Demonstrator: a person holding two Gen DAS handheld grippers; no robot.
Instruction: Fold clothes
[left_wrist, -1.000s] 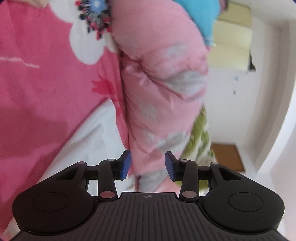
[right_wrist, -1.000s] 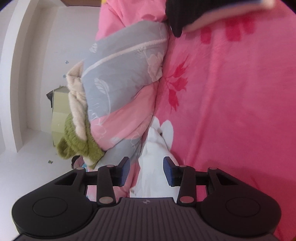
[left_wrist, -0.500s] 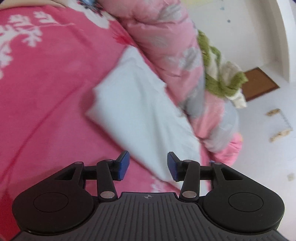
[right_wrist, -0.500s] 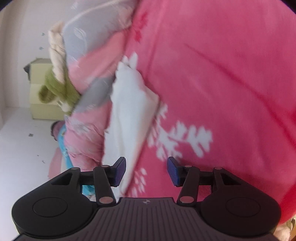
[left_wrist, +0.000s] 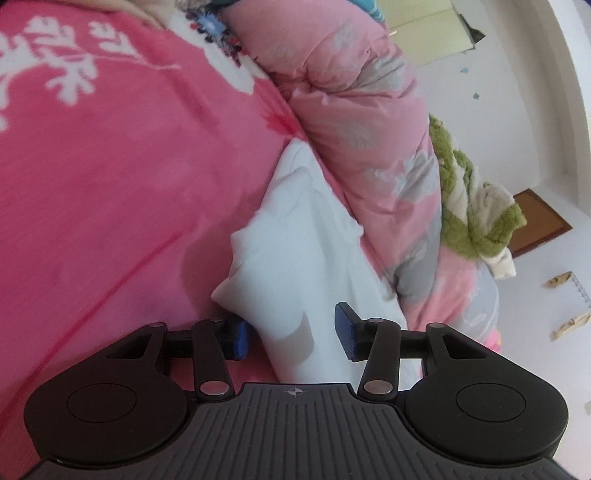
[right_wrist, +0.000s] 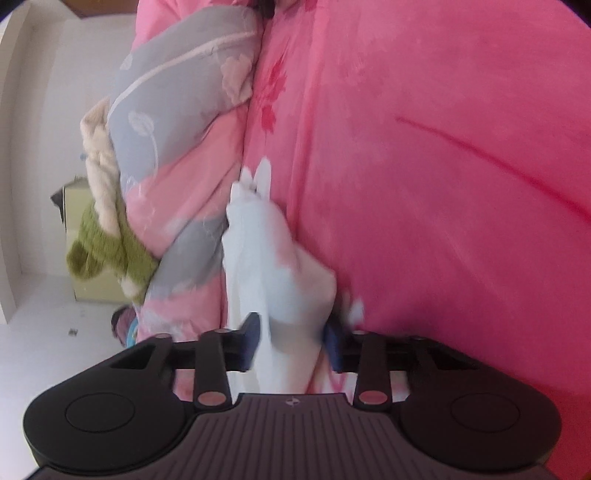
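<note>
Both pairs of my fingers stand spread, the left gripper (left_wrist: 291, 338) and the right gripper (right_wrist: 291, 341) each straddling an edge of the white cloth garment (left_wrist: 314, 251) without pinching it. The garment lies as a compact, layered bundle on the bright pink flowered bedsheet (left_wrist: 110, 184), pressed against the rolled pink-and-grey quilt (left_wrist: 369, 147). It looks at least partly folded; whether more folds are due or it is finished, I cannot tell. A green knitted piece (left_wrist: 476, 229) sits beyond the quilt.
</note>
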